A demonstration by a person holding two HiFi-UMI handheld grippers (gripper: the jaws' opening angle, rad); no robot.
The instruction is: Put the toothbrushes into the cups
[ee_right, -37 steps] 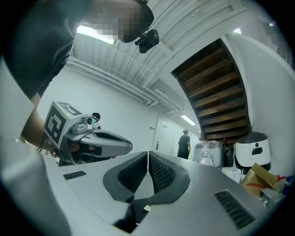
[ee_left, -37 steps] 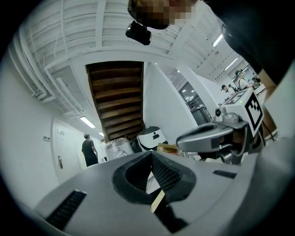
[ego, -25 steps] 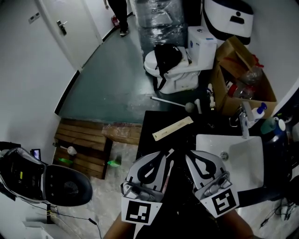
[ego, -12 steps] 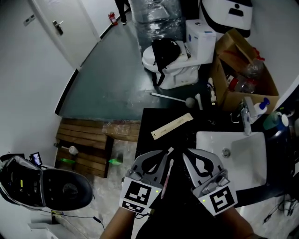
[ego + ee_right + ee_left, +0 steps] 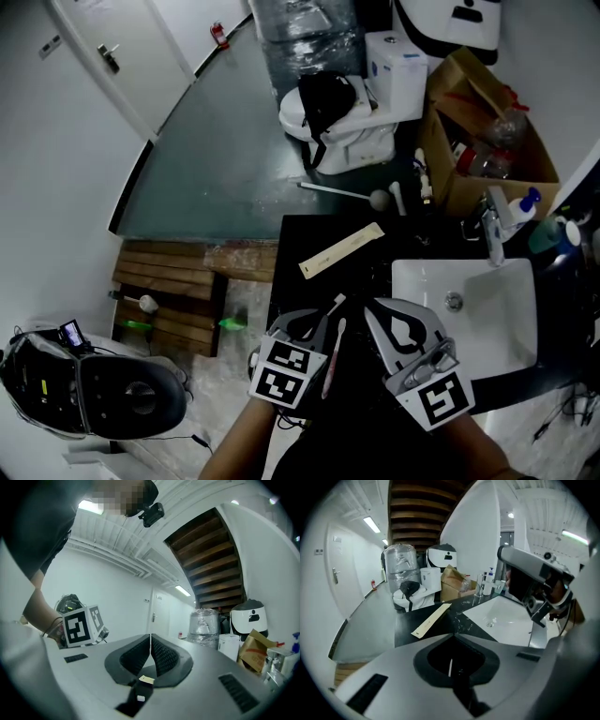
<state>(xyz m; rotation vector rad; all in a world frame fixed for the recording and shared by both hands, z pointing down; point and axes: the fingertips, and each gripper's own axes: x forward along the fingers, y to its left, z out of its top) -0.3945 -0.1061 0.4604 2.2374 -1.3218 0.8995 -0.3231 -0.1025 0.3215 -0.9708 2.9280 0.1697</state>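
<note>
Pink-and-white plastic toothbrush (image 5: 332, 361) is lying by the black table's (image 5: 309, 239) front-left corner, between left gripper (image 5: 314, 321) and right gripper (image 5: 380, 311), hugging the left; both are sitting fully closed, empty.

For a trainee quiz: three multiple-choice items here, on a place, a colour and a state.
1. From the sink, in the head view, the cream pack lies: A right B upper left C inside
2. The sink is: A white B green C black
3. The right gripper has its jaws: A wide apart B together C half open
B, the pack lies beyond the basin's left rim; A, the basin is plainly white; B, the right gripper view shows them meeting.
</note>
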